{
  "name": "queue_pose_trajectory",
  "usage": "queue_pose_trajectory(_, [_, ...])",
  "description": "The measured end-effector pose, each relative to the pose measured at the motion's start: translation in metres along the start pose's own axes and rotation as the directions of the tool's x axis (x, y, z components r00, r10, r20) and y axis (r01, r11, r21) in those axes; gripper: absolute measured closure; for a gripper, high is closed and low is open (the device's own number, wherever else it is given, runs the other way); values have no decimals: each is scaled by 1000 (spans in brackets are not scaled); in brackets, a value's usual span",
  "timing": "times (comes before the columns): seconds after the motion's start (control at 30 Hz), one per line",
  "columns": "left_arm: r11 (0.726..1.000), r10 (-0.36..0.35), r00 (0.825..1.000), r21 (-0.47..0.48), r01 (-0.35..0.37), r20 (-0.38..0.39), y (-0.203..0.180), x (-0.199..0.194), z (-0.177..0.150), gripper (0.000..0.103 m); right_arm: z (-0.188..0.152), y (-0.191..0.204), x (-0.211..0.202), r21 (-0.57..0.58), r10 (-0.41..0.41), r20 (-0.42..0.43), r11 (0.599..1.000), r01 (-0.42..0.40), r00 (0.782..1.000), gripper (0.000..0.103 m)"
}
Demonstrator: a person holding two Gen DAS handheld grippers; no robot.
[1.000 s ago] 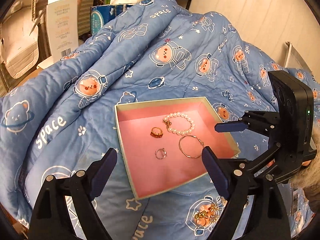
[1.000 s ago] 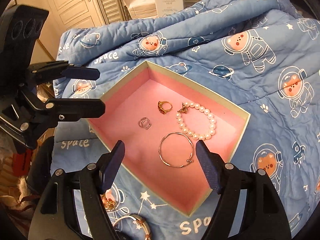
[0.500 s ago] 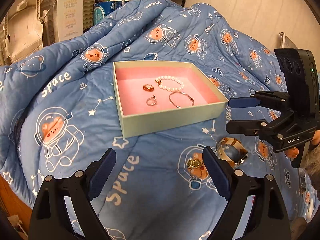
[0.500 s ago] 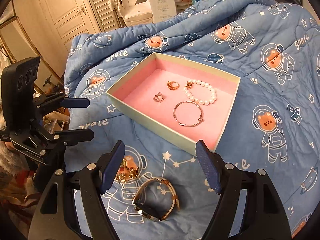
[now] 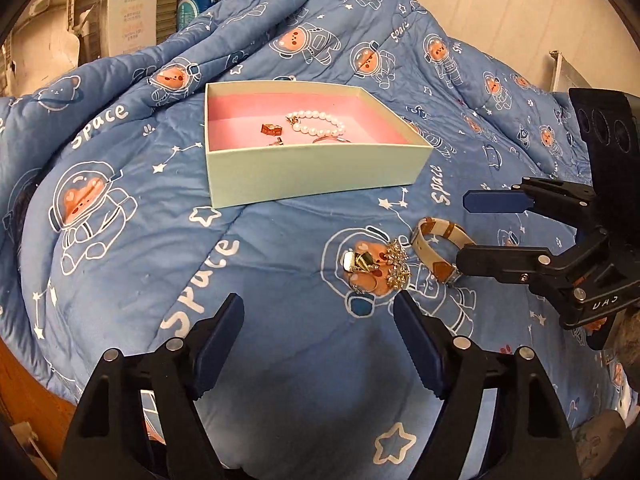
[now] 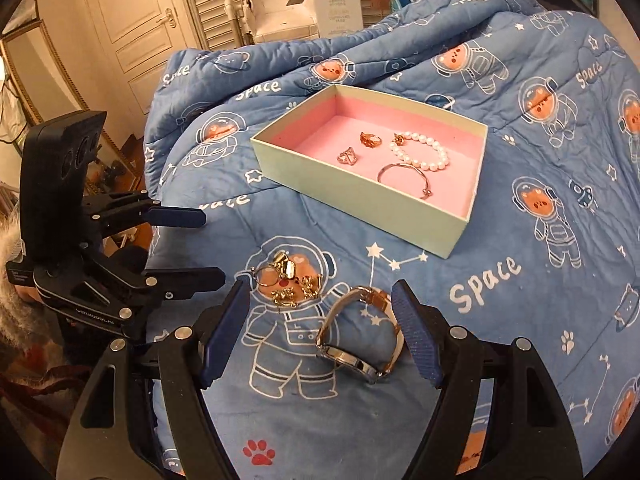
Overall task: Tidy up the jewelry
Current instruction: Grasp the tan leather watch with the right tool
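A pale green box with a pink lining sits on the blue quilt. It holds a pearl bracelet, a thin bangle and two rings. Loose on the quilt lie a small heap of gold jewelry and a watch with a white and tan strap. My left gripper is open and empty, just short of the heap. My right gripper is open, its fingers either side of the watch without touching it.
The blue space-print quilt is bunched up high behind the box. White cartons and shelving stand beyond it. A white door and a wooden edge lie to the left.
Both grippers have pulled back from over the box and dropped low toward the loose jewelry. The watch now lies between my right gripper's fingers. Both stayed open.
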State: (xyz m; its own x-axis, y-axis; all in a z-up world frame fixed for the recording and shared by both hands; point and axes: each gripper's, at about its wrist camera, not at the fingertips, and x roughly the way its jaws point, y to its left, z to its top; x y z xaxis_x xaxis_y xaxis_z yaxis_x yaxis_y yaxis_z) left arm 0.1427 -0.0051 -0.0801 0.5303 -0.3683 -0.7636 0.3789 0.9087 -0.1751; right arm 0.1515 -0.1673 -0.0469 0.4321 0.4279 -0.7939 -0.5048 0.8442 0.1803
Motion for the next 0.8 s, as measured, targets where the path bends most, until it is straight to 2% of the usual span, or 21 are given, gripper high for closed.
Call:
queue_pose_trajectory(0.07, [1000, 7, 1000, 10, -7, -8, -4, 4, -3, 35, -8, -3, 1, 21, -24, -8, 999, 25, 1000, 30])
queue_pose_trajectory(0.2, [999, 22, 1000, 30, -22, -4, -11, 8, -4, 37, -20, -6, 5, 45, -75, -29, 996, 77, 997, 30])
queue_pose_trajectory(0.3, [999, 33, 999, 43, -32, -3, -15, 13, -3, 45, -27, -9, 10, 83, -116, -48, 989, 120, 992, 30])
queue_pose_trajectory(0.43, [997, 49, 999, 65, -49, 0, -20, 21, -1, 52, -34, -17, 19, 172, -114, -73, 977, 125, 991, 30])
queue_pose_trajectory(0.57, [994, 64, 998, 85, -65, 12, -25, 26, 0, 56, -39, -15, 23, 197, -130, -79, 970, 144, 988, 30])
queue_pose_trajectory(0.8, [994, 55, 998, 94, -58, 27, -31, 31, 3, 68, -38, -11, 26, 221, -154, -75, 961, 167, 985, 44])
